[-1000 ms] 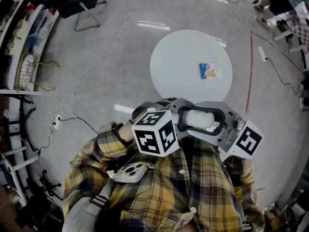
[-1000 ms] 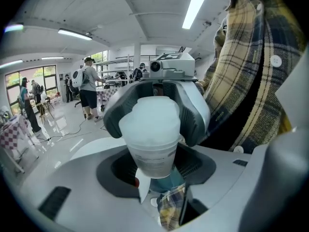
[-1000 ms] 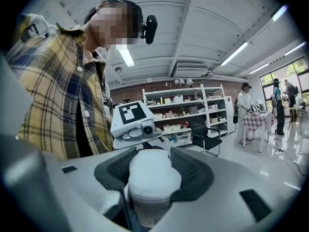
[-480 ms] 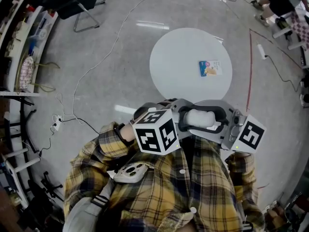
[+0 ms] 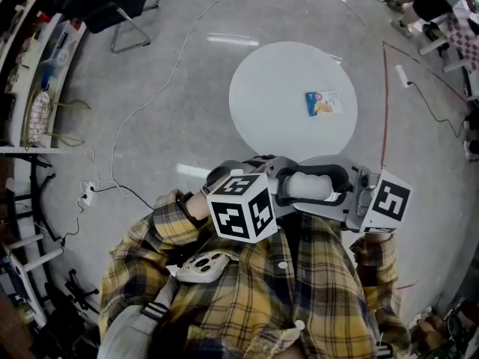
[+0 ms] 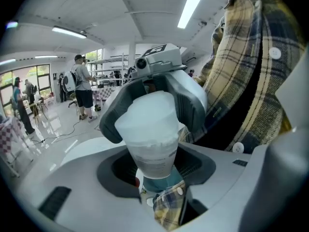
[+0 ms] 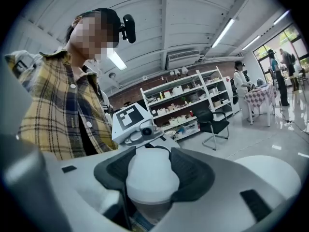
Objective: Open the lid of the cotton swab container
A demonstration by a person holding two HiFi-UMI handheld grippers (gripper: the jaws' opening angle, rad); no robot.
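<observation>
Gripping stage: left claw [image 6: 157,175] pinches translucent cylindrical cotton swab container [image 6: 153,156], right claw [image 7: 153,168] pinches its white lid [image 7: 149,182]; next likely needs pulling apart.

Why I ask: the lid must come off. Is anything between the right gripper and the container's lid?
Nothing visible does. The right gripper clasps the white lid directly; the left gripper holds the container's body.

- A round white table [image 5: 277,103] stood on the glossy grey floor [image 5: 187,144], with a small blue-and-orange printed card [image 5: 323,103] lying near its right edge.
- A thin white cable [image 5: 159,86] trailed across the floor left of the table.
- A red line [image 5: 385,114] marked the floor to its right.
- A black metal-framed chair [image 5: 120,10] stood near cluttered shelves [image 5: 34,73].
</observation>
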